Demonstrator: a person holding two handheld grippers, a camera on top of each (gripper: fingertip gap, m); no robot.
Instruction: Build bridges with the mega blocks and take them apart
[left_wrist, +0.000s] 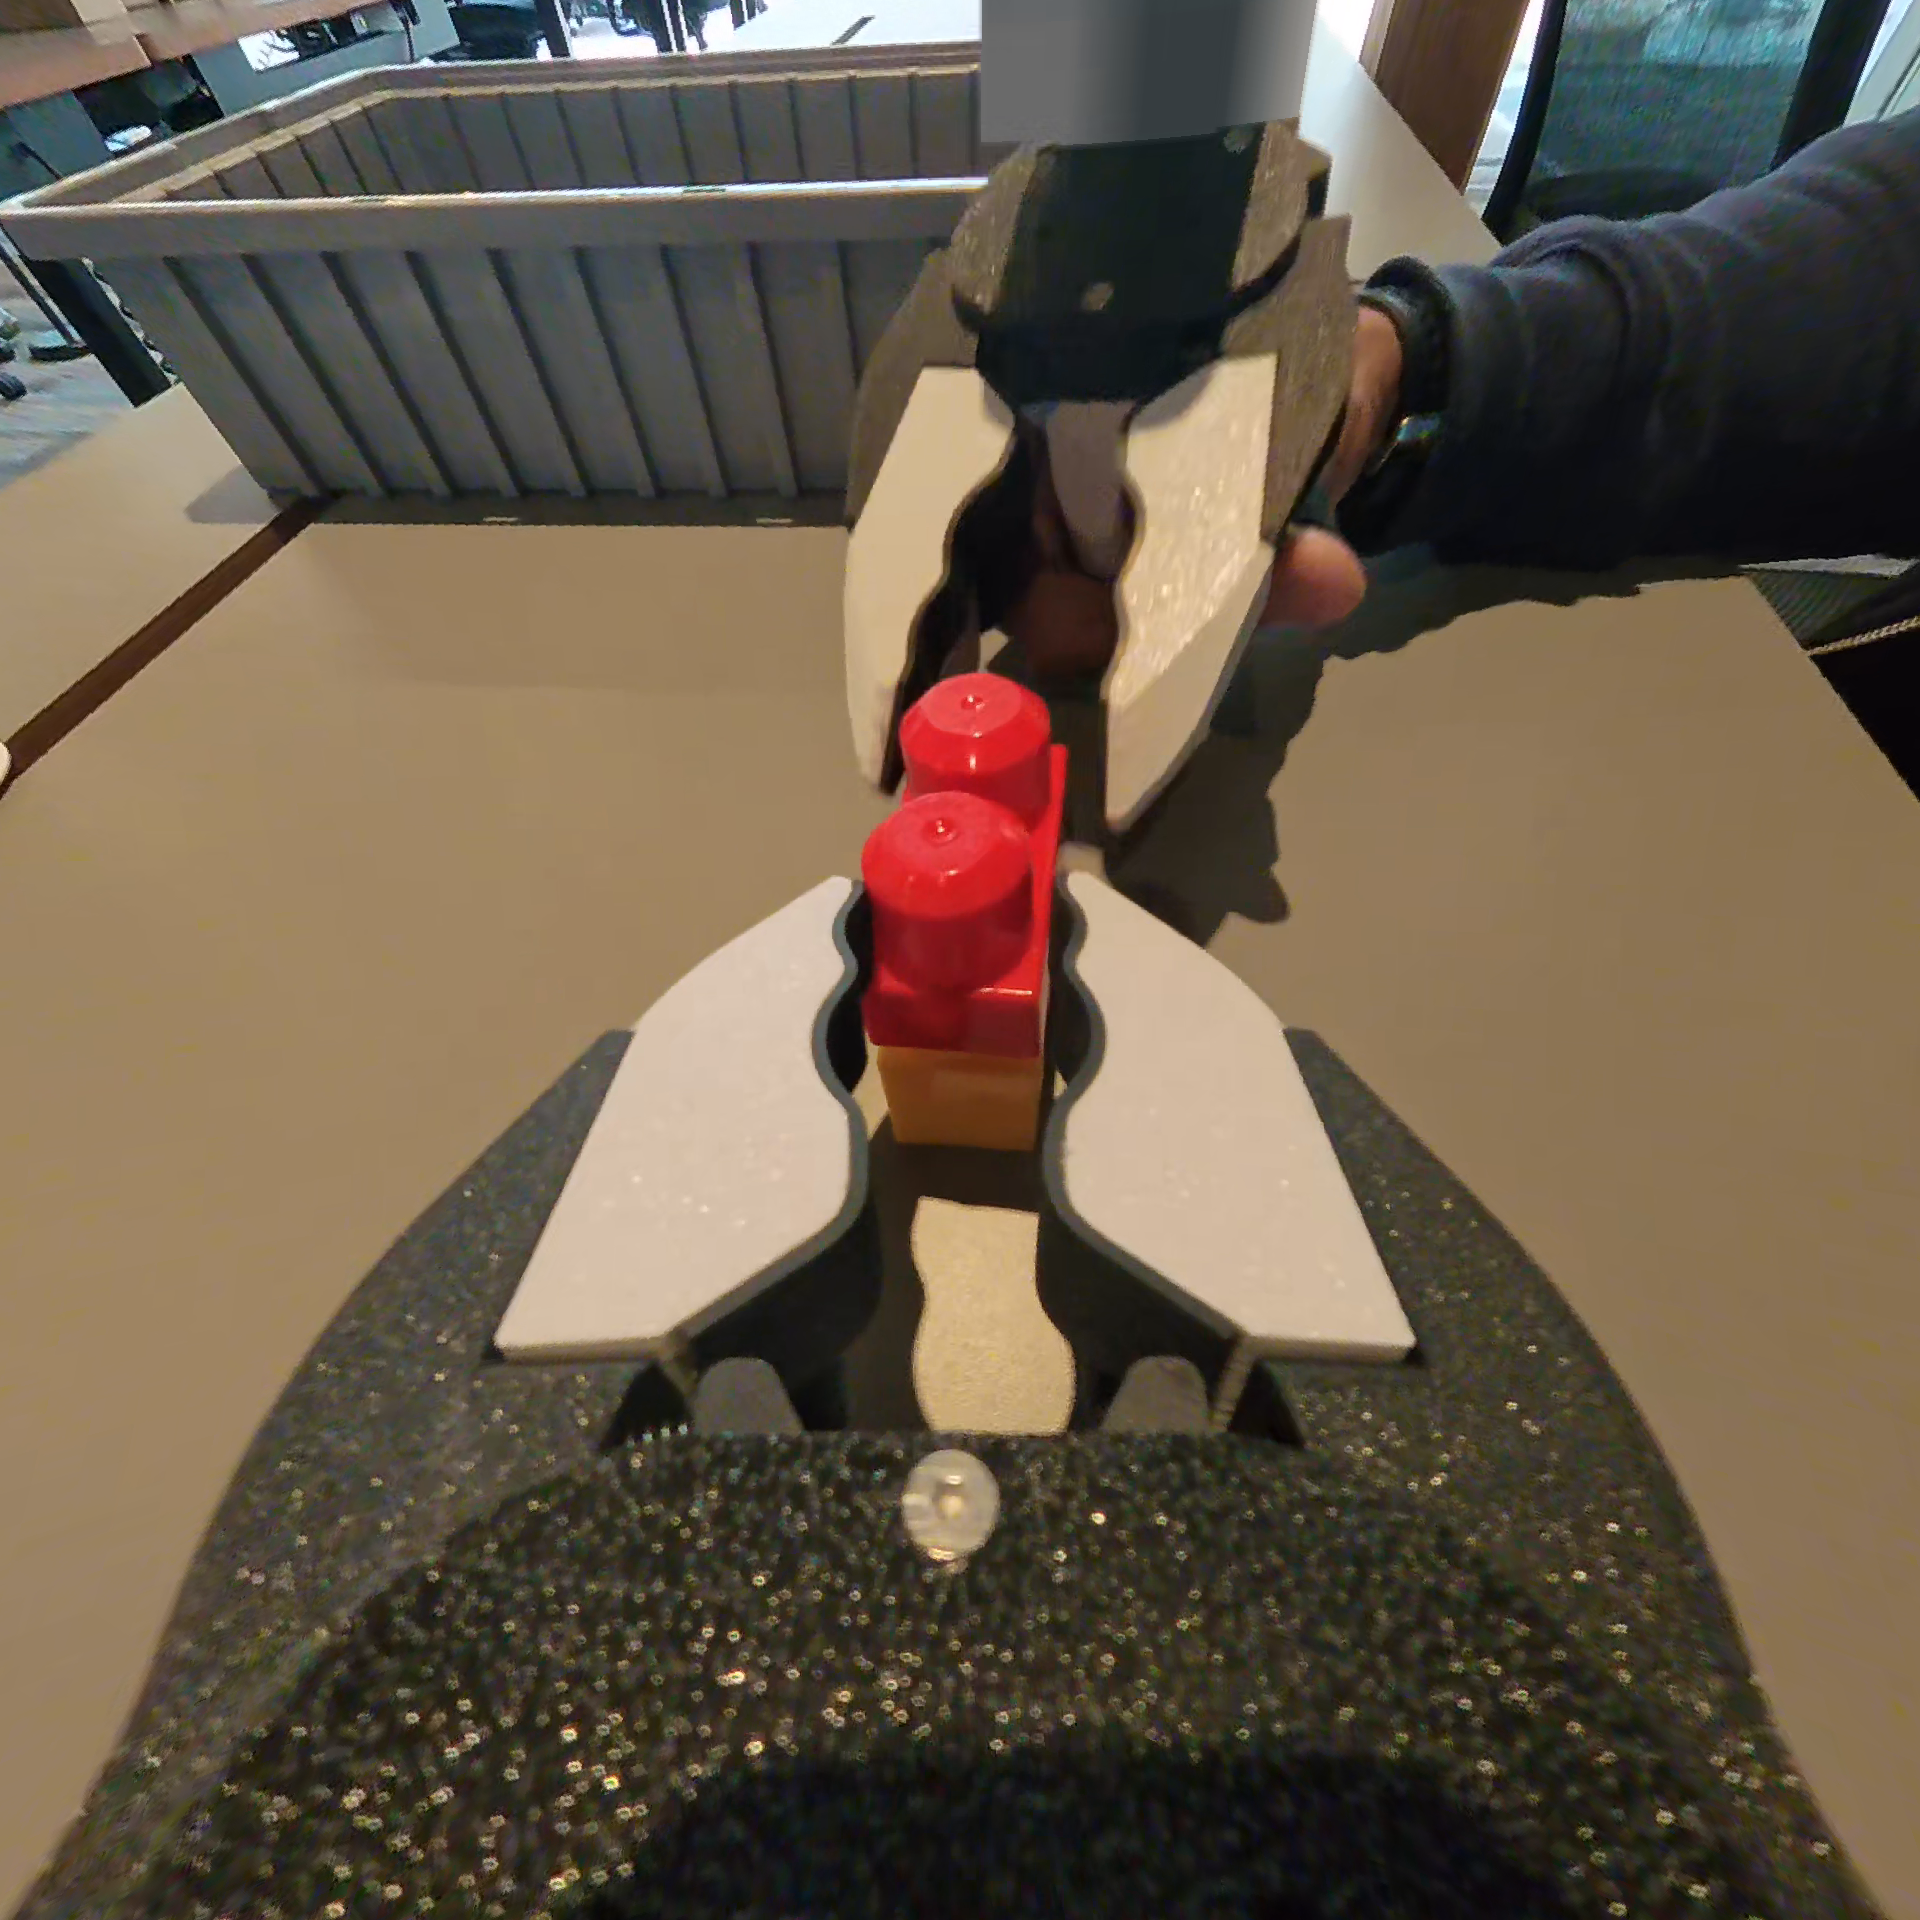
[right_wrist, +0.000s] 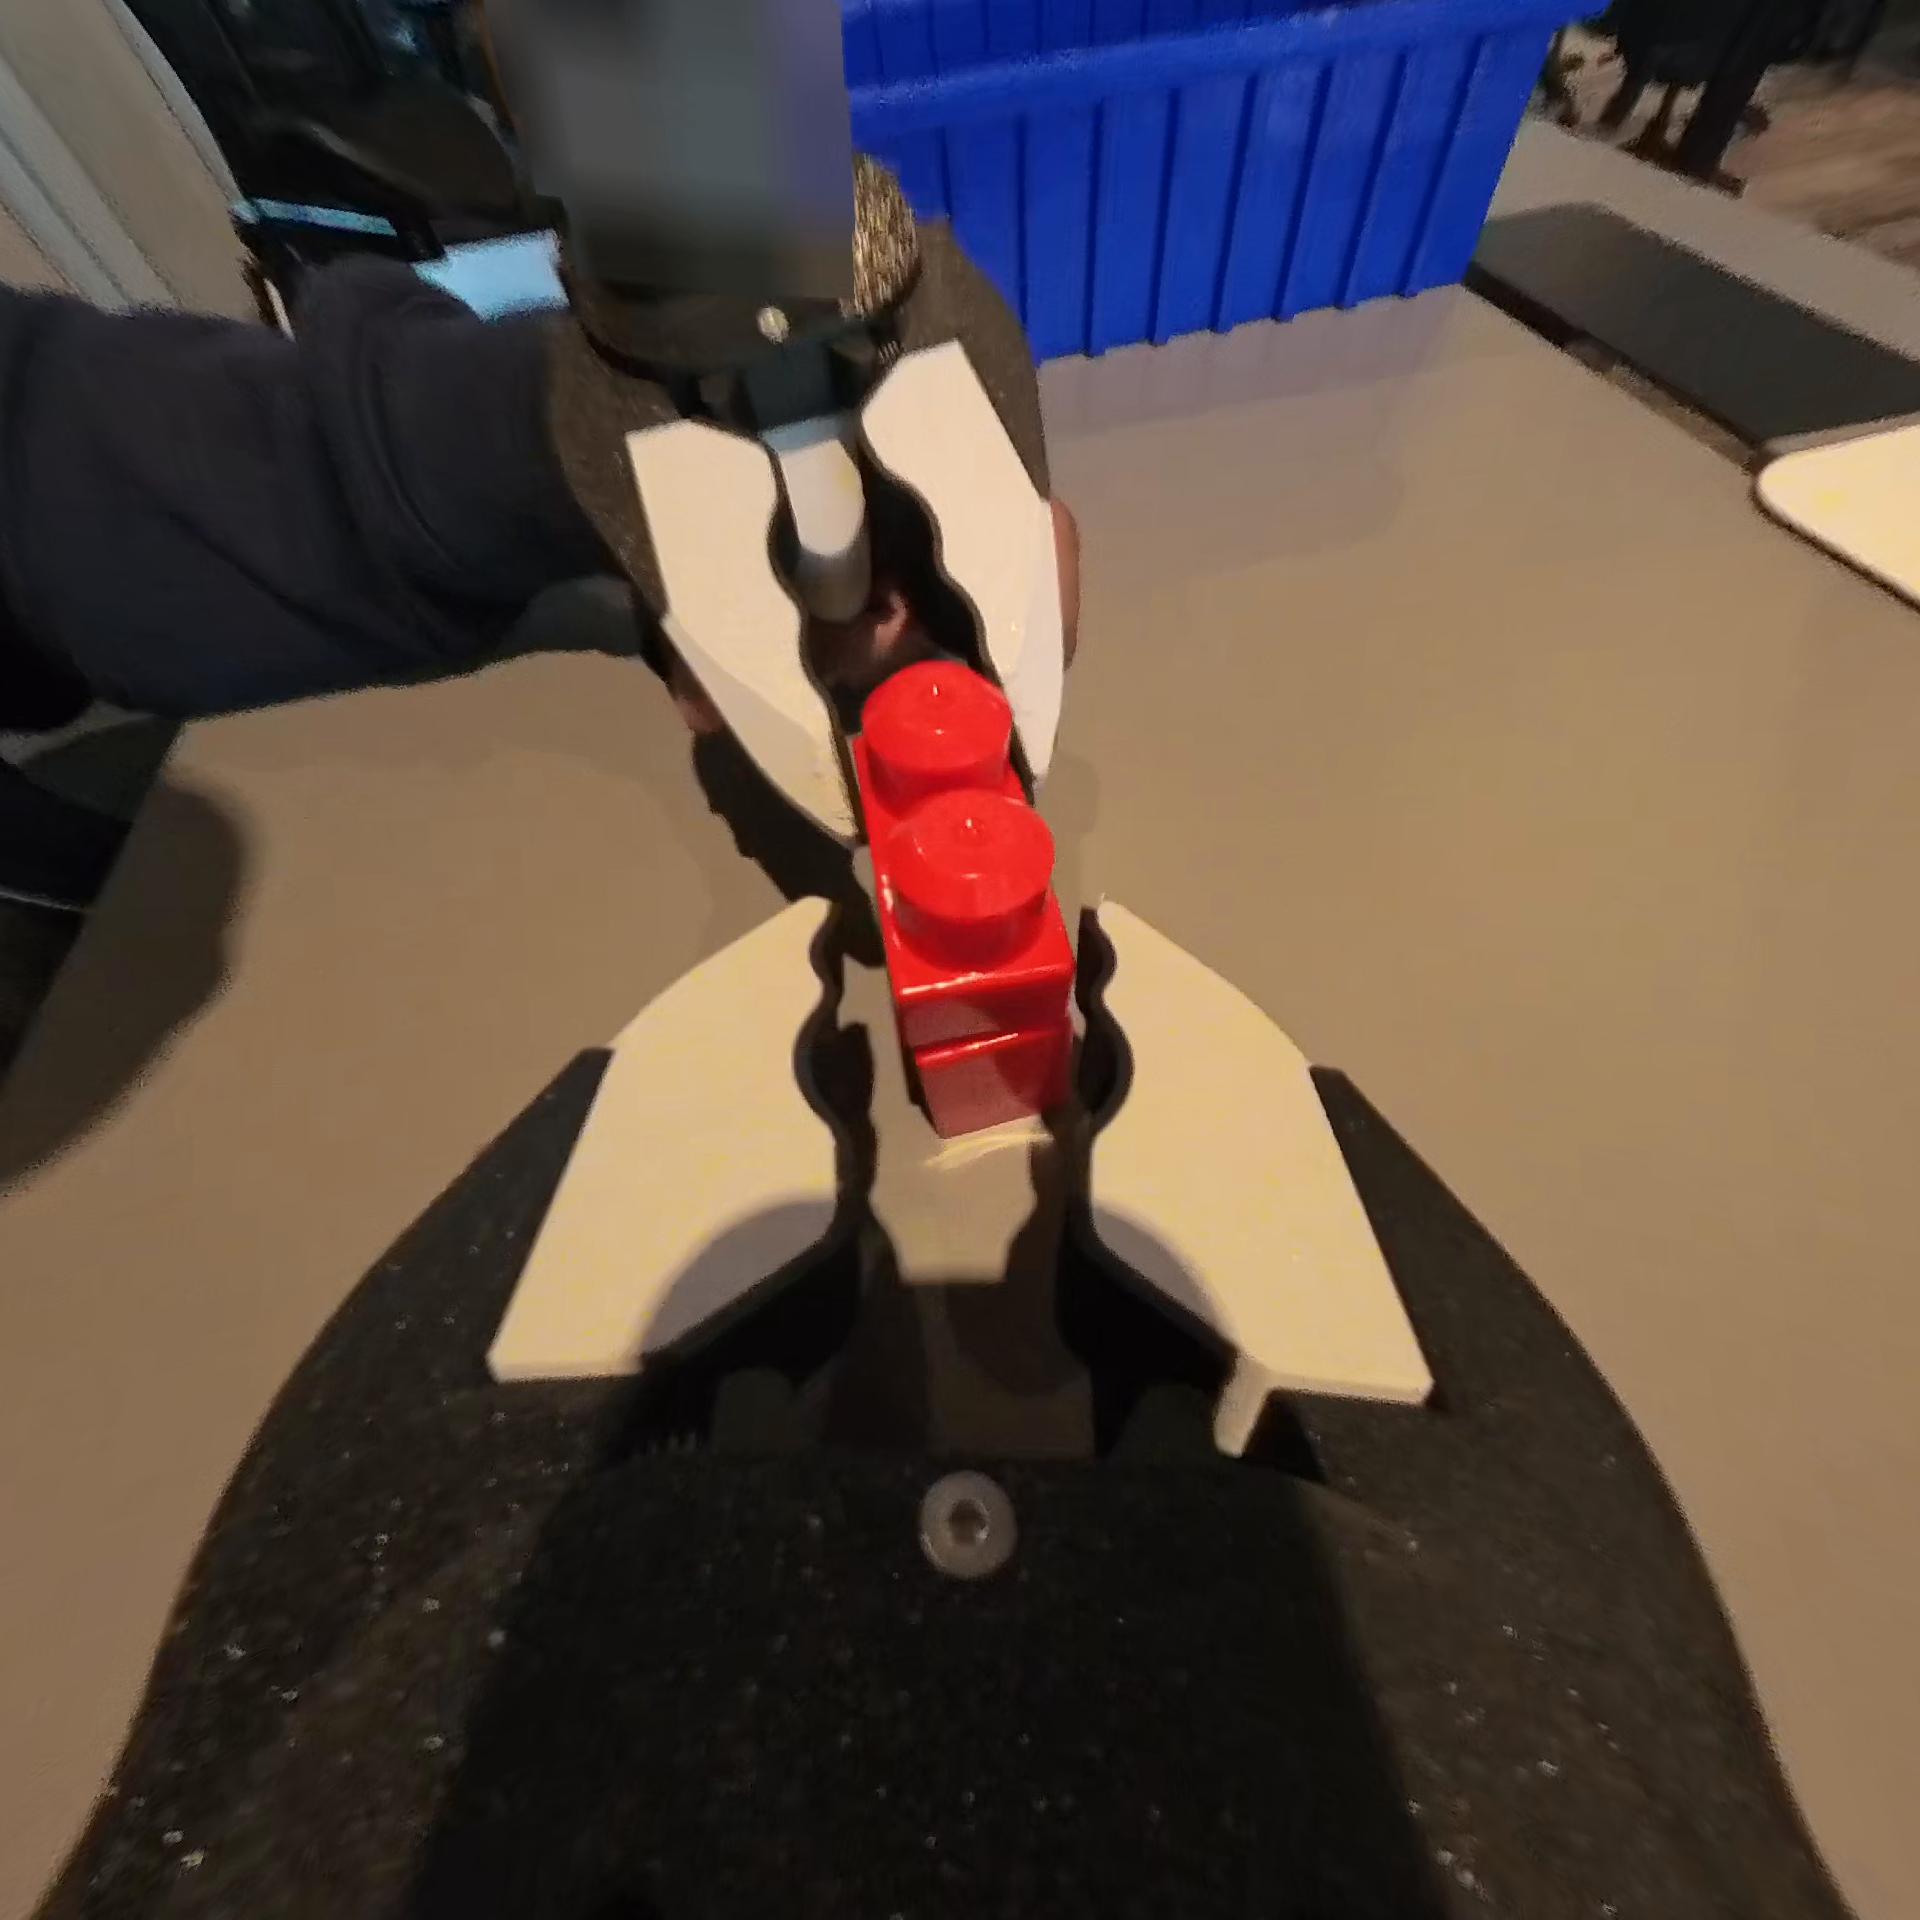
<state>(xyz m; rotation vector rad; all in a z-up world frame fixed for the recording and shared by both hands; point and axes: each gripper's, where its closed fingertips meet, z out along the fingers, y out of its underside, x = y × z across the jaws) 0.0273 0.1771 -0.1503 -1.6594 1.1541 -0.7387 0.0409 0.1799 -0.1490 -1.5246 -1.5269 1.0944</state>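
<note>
Red 2-stud block (left_wrist: 961, 914) upright, stacked on yellow block (left_wrist: 961, 1107) at one end, studs up.

A grey ribbed bin (left_wrist: 499, 343) is seen at the far edge of the tan table (left_wrist: 416, 831), a blue ribbed bin (right_wrist: 1195, 177) is seen at the table's opposite far edge, and a pale board corner (right_wrist: 1849, 499) is glimpsed right of the blue bin.
</note>
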